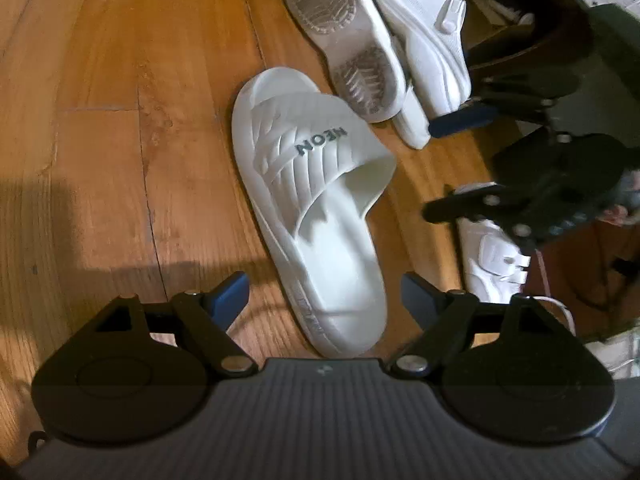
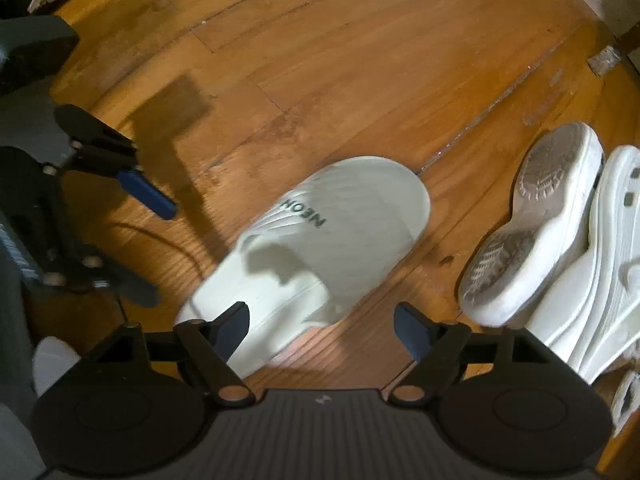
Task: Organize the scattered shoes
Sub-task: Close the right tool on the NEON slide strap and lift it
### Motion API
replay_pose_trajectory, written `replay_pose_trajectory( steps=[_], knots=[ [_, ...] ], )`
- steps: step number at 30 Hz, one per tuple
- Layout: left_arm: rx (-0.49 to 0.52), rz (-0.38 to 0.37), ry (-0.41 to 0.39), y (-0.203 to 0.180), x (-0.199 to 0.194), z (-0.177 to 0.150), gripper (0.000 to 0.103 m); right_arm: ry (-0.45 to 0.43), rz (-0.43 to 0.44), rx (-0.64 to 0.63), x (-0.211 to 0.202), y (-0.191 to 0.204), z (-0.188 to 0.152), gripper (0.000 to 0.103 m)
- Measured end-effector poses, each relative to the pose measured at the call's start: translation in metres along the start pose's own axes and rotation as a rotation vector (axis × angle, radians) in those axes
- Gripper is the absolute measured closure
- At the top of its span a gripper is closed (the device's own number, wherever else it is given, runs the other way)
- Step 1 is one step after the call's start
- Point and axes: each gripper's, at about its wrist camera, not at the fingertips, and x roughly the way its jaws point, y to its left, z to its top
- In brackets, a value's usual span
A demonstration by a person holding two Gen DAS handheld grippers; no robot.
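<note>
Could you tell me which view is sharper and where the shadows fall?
Left wrist view: sharp, NEON slide crisp, a dark shadow on the wooden floor at left. Right wrist view: motion-blurred, a gripper-shaped shadow across the same slide; fisheye bends the planks in both.

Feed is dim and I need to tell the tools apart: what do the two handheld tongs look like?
Both look alike. The left tongs and right tongs have black linkage arms with silver rivets, dark blue pads, round black discs each side, and a grey ribbed body with a small pale mark.
</note>
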Motion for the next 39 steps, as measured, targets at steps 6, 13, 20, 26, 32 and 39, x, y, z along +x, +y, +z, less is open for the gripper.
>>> replay_pose_trajectory(
  steps=[6,13,20,26,32,39],
  knots=[
    [0.049,-0.031,0.021,-0.011,-0.005,-0.011,0.018,0.021,-0.058,-0.174,0.02,0.015,0.018,0.016],
    [0.134,0.059,0.036,-0.028,0.003,-0.027,0.018,0.106,-0.06,-0.312,0.059,0.016,0.059,0.014],
    [0.163,0.069,0.022,-0.036,-0.01,-0.033,0.018,0.145,-0.074,-0.347,0.072,0.026,0.066,0.022],
    [0.163,0.081,0.047,-0.04,-0.007,-0.036,0.018,0.136,-0.107,-0.264,0.082,0.023,0.067,0.018],
    [0.169,0.073,0.038,-0.042,-0.008,-0.036,0.018,0.159,-0.097,-0.145,0.078,0.016,0.064,0.024],
    [0.13,0.061,-0.021,-0.051,-0.013,-0.038,0.018,0.168,-0.149,0.185,0.055,0.008,0.041,0.025]
  ],
)
